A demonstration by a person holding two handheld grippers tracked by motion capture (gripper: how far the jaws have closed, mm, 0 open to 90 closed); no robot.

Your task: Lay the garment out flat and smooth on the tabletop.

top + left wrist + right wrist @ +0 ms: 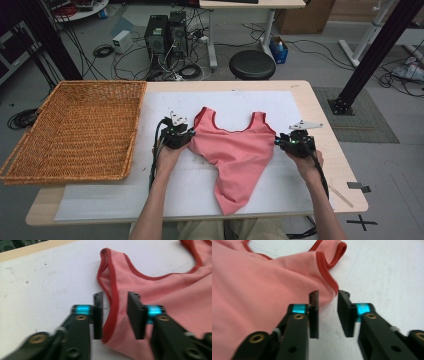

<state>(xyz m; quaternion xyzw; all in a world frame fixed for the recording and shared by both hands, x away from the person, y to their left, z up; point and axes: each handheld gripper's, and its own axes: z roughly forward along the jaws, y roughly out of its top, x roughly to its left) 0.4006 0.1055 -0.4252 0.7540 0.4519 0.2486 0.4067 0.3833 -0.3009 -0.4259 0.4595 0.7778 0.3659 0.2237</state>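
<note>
Both claws stand at the two sides of one pink tank top (pixel 232 150), which lies on the white sheet (pixel 100 200) in the middle of the table (pixel 320 120). Going from the left, one empty wicker basket (pixel 75 130) sits on the table's left end. Next comes the left gripper (pixel 186 136): its jaws are spread, with the red-trimmed armhole edge between them, not yet pinched. Then comes the garment itself, its straps away from the person and its lower part bunched into a point toward the person. At its right edge the right gripper (pixel 281 141) also has the jaws spread, just beside the cloth. I judge the work is at its start: nothing is grasped, and the gripping and whatever handling follows are still left.
</note>
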